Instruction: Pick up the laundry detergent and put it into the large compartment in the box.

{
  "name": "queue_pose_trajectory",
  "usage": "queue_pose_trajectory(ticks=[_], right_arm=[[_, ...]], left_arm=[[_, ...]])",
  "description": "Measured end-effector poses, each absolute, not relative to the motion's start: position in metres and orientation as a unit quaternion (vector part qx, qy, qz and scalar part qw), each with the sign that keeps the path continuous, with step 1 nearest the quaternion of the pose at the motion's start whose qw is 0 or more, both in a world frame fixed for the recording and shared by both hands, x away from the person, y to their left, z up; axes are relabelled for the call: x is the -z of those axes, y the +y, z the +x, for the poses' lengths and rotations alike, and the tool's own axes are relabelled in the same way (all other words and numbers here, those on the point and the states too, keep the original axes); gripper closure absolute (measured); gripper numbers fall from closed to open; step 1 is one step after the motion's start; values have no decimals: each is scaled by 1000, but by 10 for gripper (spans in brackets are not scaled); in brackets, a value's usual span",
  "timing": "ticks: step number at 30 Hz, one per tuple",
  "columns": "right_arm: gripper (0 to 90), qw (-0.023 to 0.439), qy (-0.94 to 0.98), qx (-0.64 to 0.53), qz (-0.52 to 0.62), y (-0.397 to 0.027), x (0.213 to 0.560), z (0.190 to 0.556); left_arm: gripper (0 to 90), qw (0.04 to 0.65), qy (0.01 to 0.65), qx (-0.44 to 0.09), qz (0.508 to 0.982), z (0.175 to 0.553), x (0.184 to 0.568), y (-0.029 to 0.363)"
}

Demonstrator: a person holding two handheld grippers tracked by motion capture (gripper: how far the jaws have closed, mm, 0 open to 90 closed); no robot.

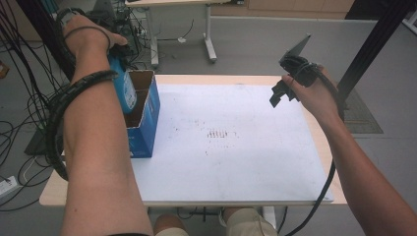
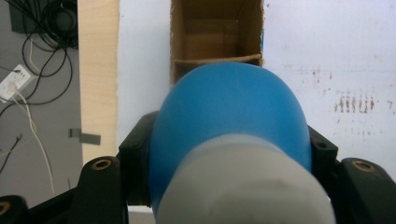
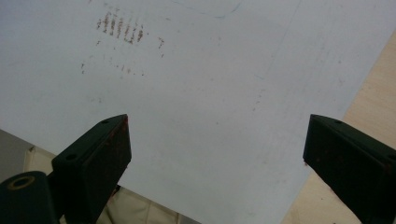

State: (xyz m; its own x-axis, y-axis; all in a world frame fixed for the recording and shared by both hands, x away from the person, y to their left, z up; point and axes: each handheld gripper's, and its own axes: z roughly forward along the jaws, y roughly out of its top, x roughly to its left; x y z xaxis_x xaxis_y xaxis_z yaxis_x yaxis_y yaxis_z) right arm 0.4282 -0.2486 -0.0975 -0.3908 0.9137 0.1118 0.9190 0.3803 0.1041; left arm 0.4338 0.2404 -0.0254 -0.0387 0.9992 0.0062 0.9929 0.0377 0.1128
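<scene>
A blue bottle with a grey cap hangs upright over the open blue cardboard box at the table's left side. My left gripper is shut on the blue bottle, and the box's brown inside shows just beyond the bottle. My right gripper is held up over the far right of the white sheet. Its jaws stand wide apart with nothing between them, above the white sheet.
A patch of brown marks stains the middle of the sheet. The wooden table edge runs along the right. Cables lie on the floor at the left, and another table's legs stand behind.
</scene>
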Motion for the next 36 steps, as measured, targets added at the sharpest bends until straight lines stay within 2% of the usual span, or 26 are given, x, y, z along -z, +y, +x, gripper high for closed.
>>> queue_pose_trajectory(ticks=[25, 36], right_arm=[[80, 20, -832, 60, -551, -241, 106, 431], [80, 23, -831, 57, -553, -238, 111, 434]], left_arm=[[377, 22, 699, -32, 714, 429, 142, 233], [376, 16, 695, -22, 719, 429, 168, 232]])
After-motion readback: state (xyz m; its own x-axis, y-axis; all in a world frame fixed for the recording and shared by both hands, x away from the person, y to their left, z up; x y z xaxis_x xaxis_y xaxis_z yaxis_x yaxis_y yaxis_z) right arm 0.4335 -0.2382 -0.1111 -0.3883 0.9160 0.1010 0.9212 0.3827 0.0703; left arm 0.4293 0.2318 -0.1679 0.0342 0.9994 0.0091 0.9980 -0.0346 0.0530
